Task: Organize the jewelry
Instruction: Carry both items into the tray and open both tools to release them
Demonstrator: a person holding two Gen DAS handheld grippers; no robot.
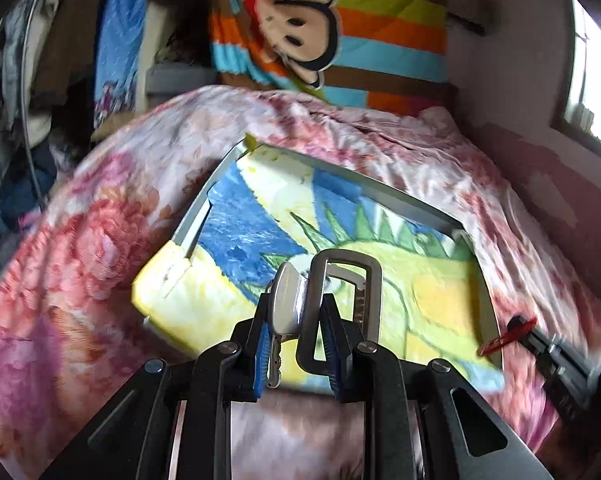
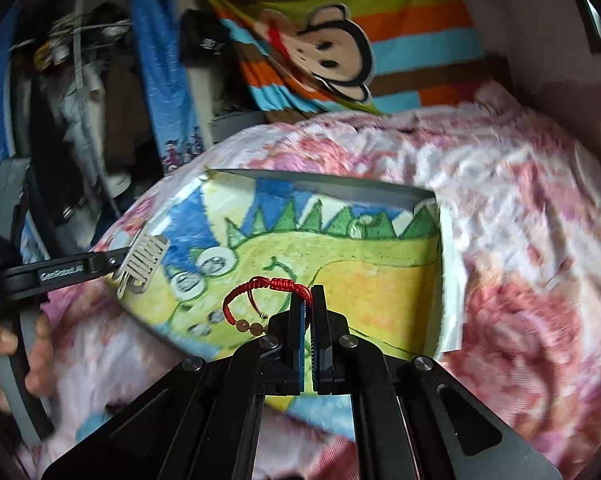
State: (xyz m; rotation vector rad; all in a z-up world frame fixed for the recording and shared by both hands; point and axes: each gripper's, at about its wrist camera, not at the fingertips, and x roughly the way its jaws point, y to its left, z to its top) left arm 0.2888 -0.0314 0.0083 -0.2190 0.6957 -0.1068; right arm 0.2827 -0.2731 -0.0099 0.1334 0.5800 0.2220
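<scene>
My left gripper (image 1: 298, 312) is shut on a silver metal hair claw clip (image 1: 340, 280), held above a grey-rimmed tray (image 1: 380, 192) lined with a painted dinosaur drawing (image 1: 428, 292). In the right wrist view this clip (image 2: 144, 260) shows comb-like teeth at the left gripper's (image 2: 114, 264) tip, over the tray's left corner. My right gripper (image 2: 309, 300) is shut on a red braided cord bracelet (image 2: 256, 286) with brown beads, hanging left of the jaws above the drawing (image 2: 380, 276). From the left wrist view the red bracelet (image 1: 508, 334) and right gripper (image 1: 540, 346) sit at the tray's right edge.
The tray rests on a rumpled pink floral blanket (image 1: 80, 260) on a bed. A striped monkey-print cushion (image 1: 320, 28) leans at the back. Hanging clothes (image 2: 80, 100) crowd the left, a window (image 1: 596, 80) is on the right. A person's hand (image 2: 4, 344) grips the left tool.
</scene>
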